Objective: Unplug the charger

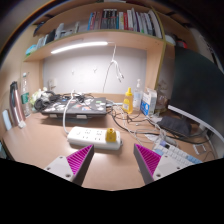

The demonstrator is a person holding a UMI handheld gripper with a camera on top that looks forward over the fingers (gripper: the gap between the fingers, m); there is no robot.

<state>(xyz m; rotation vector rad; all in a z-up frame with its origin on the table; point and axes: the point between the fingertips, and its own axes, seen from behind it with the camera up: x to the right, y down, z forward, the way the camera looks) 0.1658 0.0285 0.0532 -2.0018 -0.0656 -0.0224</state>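
Note:
A white power strip (93, 138) lies on the wooden desk (45, 140), just ahead of my fingers. A yellow charger plug (110, 133) stands upright in its right end. A white cable (75, 104) loops up from the strip toward the back of the desk. My gripper (113, 160) is open and empty, its magenta pads (80, 157) spread wide, the strip just beyond them.
A black tray of items (75, 103) sits at the back. Bottles (128, 99) and cartons (148, 101) stand at the back right. A dark monitor (190, 95) is at the right, papers (178, 153) by the right finger. A bookshelf (100, 22) hangs above.

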